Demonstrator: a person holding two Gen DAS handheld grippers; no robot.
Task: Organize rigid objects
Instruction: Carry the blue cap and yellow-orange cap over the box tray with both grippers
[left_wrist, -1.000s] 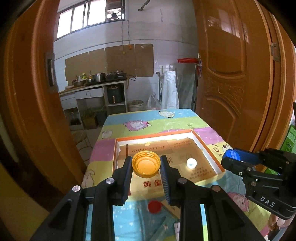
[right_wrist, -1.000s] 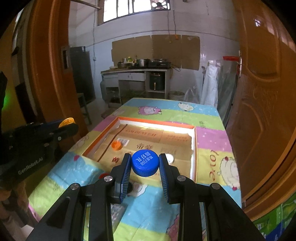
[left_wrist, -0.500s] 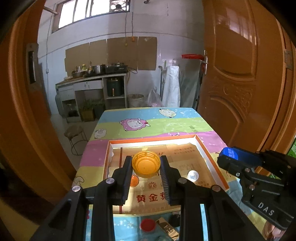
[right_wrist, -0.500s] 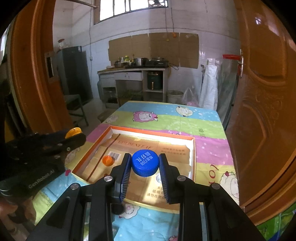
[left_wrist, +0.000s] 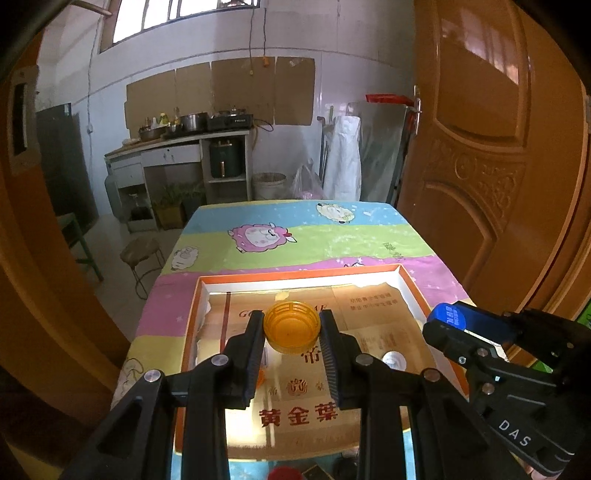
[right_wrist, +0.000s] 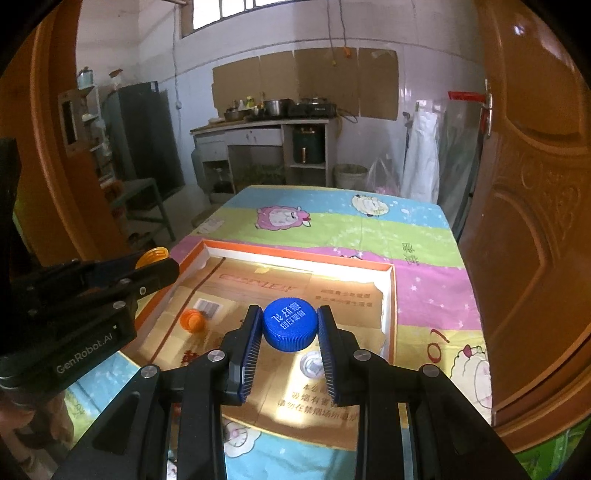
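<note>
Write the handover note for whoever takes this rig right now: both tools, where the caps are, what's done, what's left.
Left tool: shut on the translucent yellow plastic bottle cap, open side up, above the shallow orange-rimmed cardboard box.
Right tool: shut on the blue printed plastic bottle cap, also above the box.
Already lying in the box: a small orange cap and a white cap.
Outside it: a red cap on the cartoon tablecloth at the near edge.
Left: release both held caps into the box, then probably fetch the red one.
</note>
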